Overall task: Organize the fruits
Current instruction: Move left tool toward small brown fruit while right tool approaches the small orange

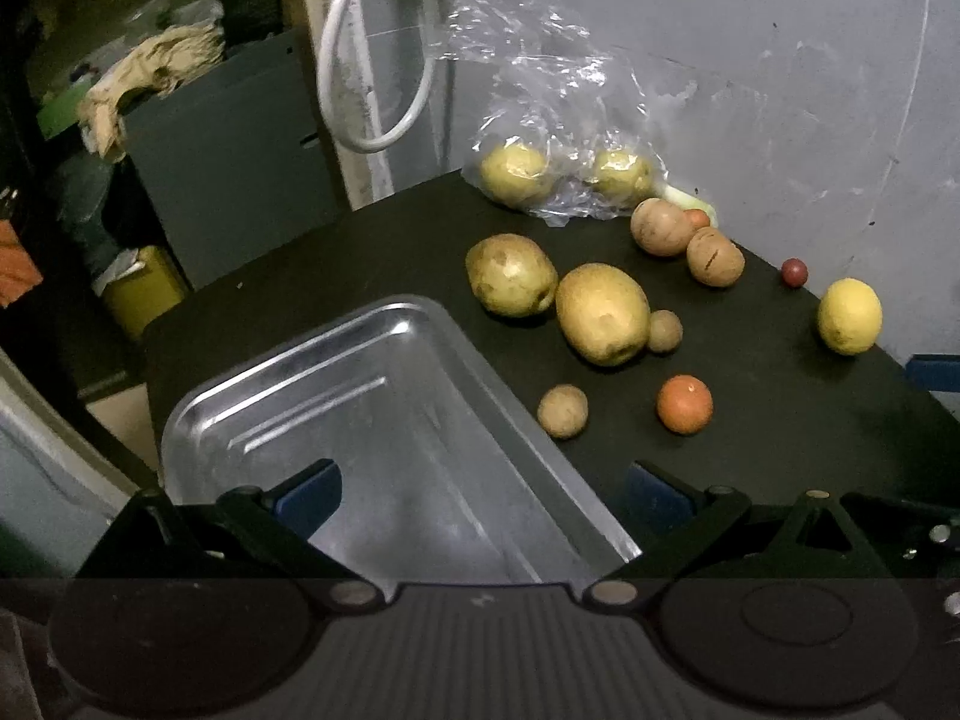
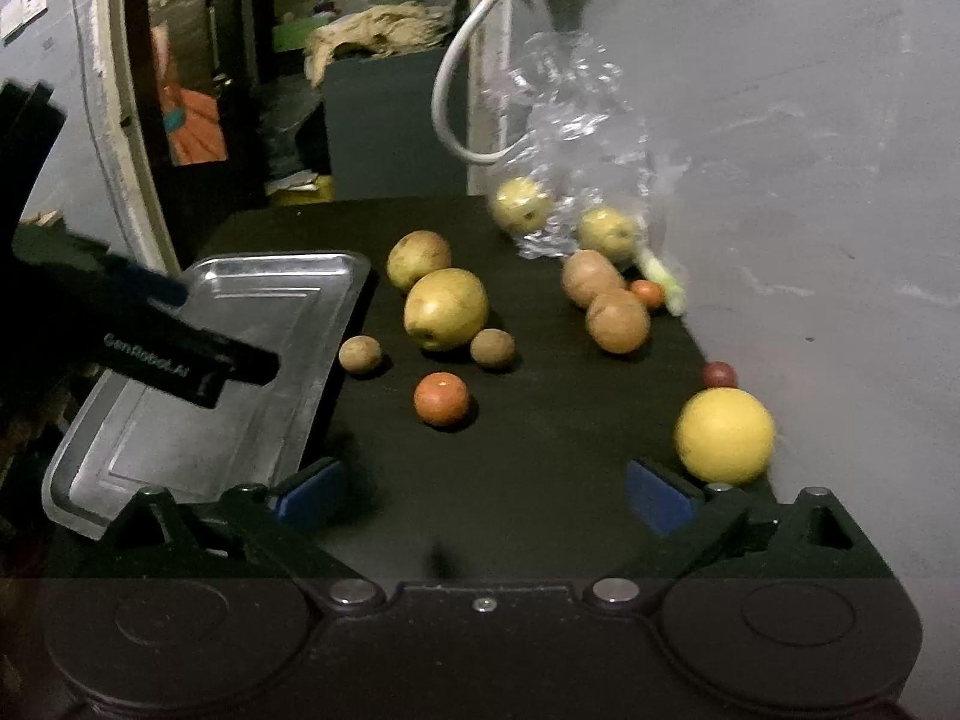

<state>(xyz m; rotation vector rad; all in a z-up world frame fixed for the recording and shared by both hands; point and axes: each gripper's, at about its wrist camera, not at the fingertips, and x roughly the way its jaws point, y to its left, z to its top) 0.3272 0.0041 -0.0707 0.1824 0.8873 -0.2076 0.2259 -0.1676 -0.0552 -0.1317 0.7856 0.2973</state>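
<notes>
The left gripper (image 1: 483, 495) hung wide open over the tray (image 1: 288, 378), holding nothing. The right gripper (image 2: 486, 495) was also spread wide and empty, above bare table (image 2: 510, 504) near the front edge.

The steel tray lay empty along the table's left edge. The fruits sat loose on the dark top. Two large yellow-green fruits (image 1: 602, 313) touched each other near the middle, just right of the tray's far corner. Two small brown fruits (image 1: 562, 411) lay close by them, and an orange (image 1: 684, 404) sat a little nearer the front. Two brown fruits (image 1: 714, 256) rested together toward the back right, beside a clear bag (image 1: 552, 138) at the back edge holding two more yellow ones. A lemon (image 1: 849, 316) and a small red fruit (image 1: 794, 272) sat at the right edge.
</notes>
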